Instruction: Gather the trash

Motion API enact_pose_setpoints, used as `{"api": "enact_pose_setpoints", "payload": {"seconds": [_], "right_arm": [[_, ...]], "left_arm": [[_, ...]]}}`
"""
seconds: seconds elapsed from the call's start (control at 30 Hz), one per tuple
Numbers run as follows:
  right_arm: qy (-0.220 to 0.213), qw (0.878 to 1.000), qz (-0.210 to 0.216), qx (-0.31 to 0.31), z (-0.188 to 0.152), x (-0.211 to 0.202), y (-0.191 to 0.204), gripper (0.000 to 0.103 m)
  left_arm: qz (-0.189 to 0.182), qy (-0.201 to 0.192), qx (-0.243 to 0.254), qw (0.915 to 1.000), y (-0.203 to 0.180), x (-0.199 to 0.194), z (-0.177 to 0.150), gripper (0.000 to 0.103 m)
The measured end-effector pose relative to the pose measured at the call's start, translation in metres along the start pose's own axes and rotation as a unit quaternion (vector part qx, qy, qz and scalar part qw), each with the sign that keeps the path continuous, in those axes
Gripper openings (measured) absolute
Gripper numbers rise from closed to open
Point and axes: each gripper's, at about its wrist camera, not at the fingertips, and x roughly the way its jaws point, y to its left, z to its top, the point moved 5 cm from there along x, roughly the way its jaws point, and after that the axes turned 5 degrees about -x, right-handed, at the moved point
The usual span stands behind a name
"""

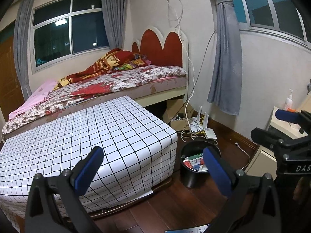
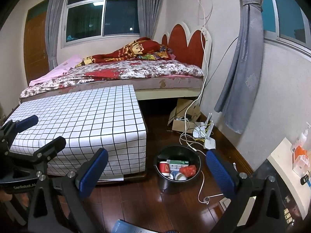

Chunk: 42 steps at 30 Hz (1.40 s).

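Note:
A black trash bin (image 2: 177,182) stands on the wooden floor beside the low table; it also shows in the left wrist view (image 1: 191,176). It holds trash: a red paper cup (image 2: 164,167), a green and white carton (image 2: 177,164), a crumpled red wrapper (image 2: 188,170) and white cups. My left gripper (image 1: 153,165) is open and empty above the table's corner. My right gripper (image 2: 156,168) is open and empty, above the floor near the bin. Each gripper shows in the other's view, the right (image 1: 281,128) and the left (image 2: 42,130).
A low table under a white grid cloth (image 2: 83,120) stands left of the bin. A bed (image 2: 124,71) lies behind it. Cables, a router (image 2: 209,143) and a cardboard box (image 2: 184,114) lie by the wall. A white cabinet (image 2: 283,167) with bottles is at right.

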Motion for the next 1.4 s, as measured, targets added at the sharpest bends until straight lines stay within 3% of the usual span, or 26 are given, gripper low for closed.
{"api": "enact_pose_setpoints", "payload": {"seconds": [1.4], "right_arm": [[-0.002, 1.0, 0.001, -0.003, 0.0047, -0.0014, -0.005, 0.102]], "left_arm": [[-0.007, -0.004, 0.01, 0.9999, -0.008, 0.0009, 0.0059, 0.103]]}}
